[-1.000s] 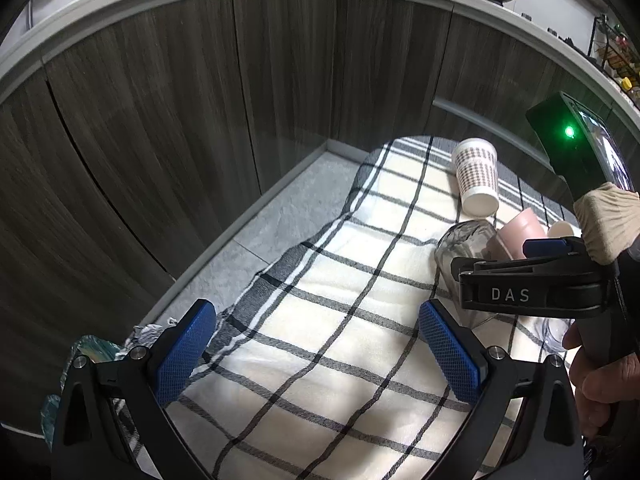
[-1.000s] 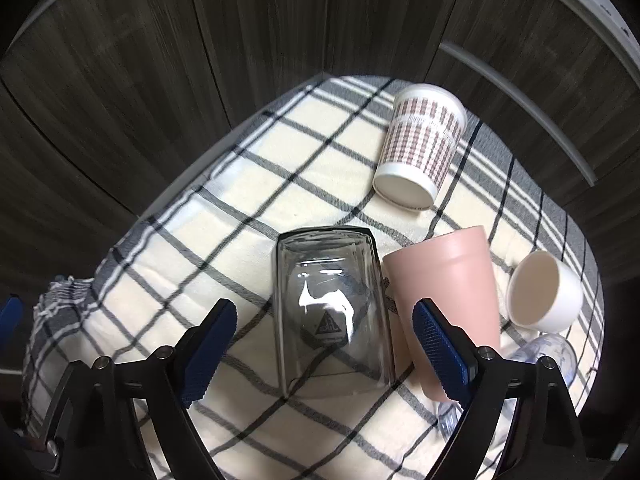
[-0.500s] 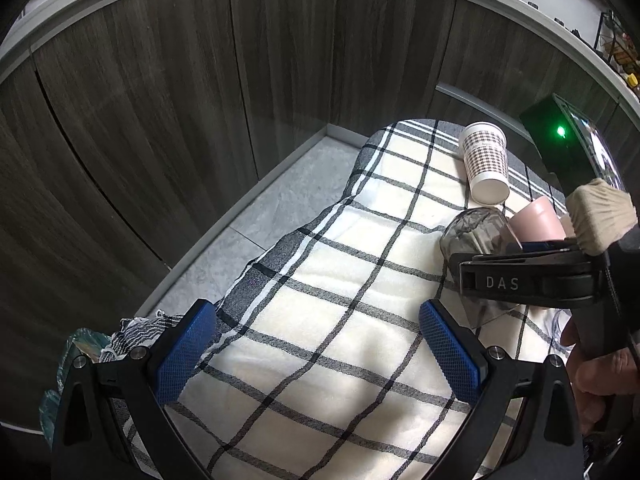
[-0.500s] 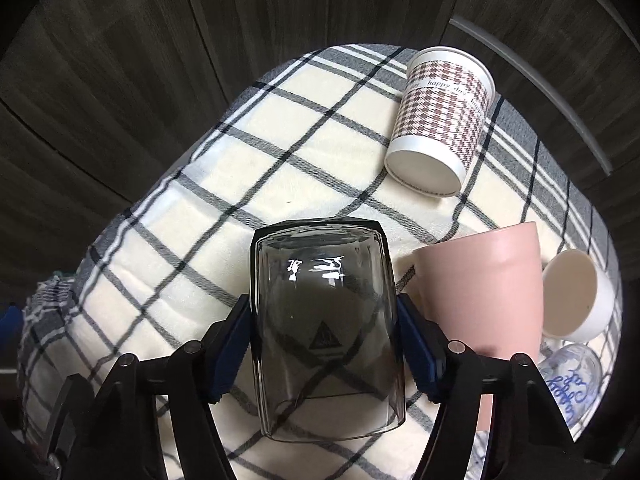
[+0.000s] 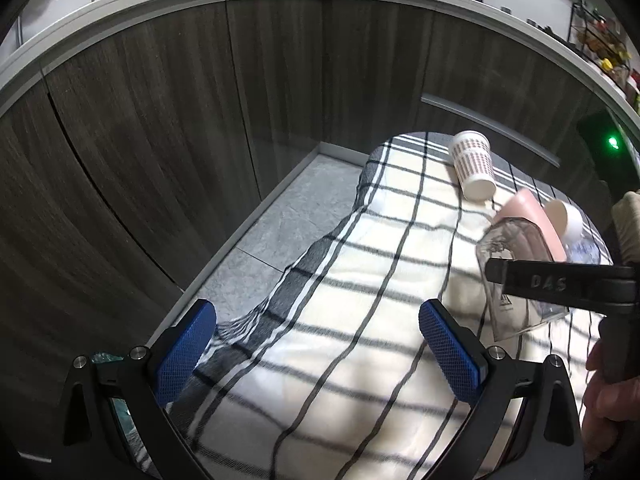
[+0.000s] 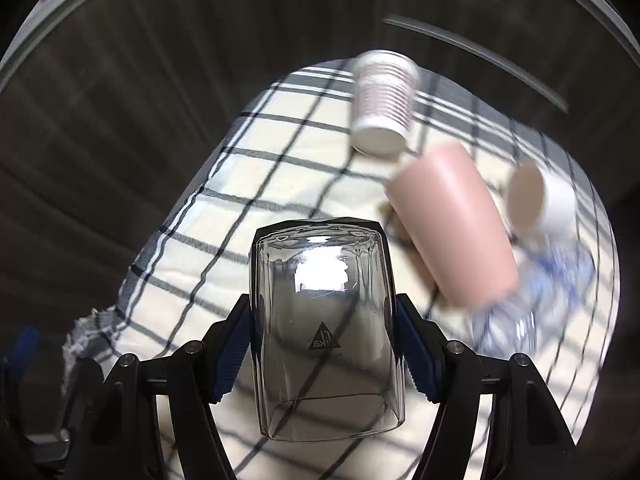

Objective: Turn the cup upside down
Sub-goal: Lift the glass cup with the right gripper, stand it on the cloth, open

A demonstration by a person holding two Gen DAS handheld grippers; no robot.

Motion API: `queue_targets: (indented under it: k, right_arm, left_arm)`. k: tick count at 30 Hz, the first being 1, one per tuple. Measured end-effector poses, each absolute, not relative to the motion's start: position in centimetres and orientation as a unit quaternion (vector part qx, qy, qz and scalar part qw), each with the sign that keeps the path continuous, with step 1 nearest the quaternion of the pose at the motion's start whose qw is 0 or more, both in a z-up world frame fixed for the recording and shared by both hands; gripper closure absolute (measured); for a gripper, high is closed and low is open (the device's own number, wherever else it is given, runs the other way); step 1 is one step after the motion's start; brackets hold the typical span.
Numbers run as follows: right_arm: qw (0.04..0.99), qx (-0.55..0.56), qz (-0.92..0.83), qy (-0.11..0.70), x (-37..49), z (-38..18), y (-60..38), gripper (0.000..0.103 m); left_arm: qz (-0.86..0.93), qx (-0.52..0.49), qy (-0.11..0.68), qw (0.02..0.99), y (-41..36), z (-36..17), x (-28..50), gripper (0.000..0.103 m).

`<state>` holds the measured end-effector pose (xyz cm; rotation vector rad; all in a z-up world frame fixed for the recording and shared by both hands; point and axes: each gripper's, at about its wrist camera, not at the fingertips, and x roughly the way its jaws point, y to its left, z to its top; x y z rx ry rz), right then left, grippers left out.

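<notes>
My right gripper [image 6: 324, 350] is shut on a clear glass cup [image 6: 326, 320] with a small triangle logo, held lifted above the checked cloth [image 6: 256, 184], its thick base pointing away from me. In the left wrist view the same glass cup [image 5: 516, 276] hangs at the right, clamped in the right gripper [image 5: 560, 284]. My left gripper [image 5: 316, 354] is open and empty over the near part of the checked cloth [image 5: 360, 320].
A patterned paper cup [image 6: 384, 104], a pink cup [image 6: 452, 224] and a small white cup [image 6: 540, 200] lie on their sides on the cloth; a clear printed glass [image 6: 532, 300] lies beside them. Dark wooden cabinet doors [image 5: 240, 120] stand behind. Grey floor [image 5: 288, 220] lies left of the cloth.
My right gripper closed on the glass cup and lifted it off the cloth, tilting upward. The left gripper stayed open and pulled back slightly.
</notes>
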<state>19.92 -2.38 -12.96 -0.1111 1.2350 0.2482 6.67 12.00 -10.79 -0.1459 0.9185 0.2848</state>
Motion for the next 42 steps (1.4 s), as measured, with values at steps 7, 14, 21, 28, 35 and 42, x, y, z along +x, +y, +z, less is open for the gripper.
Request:
queue_targets:
  k: [7, 14, 21, 28, 35, 42]
  right_arm:
    - [0.806, 0.049, 0.033, 0.589, 14.3, -13.6, -5.3, 0.035]
    - [0.802, 0.103, -0.039, 0.587, 9.0, -14.9, -6.9, 0.035]
    - [0.804, 0.101, -0.094, 0.578, 7.2, -16.4, -7.2, 0.035]
    - [0.809, 0.077, -0.099, 0.575, 7.2, -16.9, -6.8, 0.034]
    - [0.817, 0.071, -0.092, 0.565, 7.0, -15.8, -6.7, 0.017]
    - [0.836, 0.082, -0.065, 0.539, 6.1, -12.7, -7.7, 0.017]
  left_arm:
    - [0.095, -0.041, 0.423, 0.9, 12.3, -9.4, 3.8, 0.0]
    - [0.072, -0.034, 0.418, 0.905, 12.7, -9.2, 1.8, 0.0]
    - [0.061, -0.036, 0.425, 0.902, 12.8, -10.1, 1.1, 0.0]
    - [0.059, -0.031, 0.429, 0.901, 12.6, -10.6, 0.9, 0.0]
    - [0.059, -0.023, 0.425, 0.903, 12.1, -9.9, 0.5, 0.0]
    - [0.05, -0.021, 0.425, 0.903, 10.7, -8.6, 0.4, 0.0]
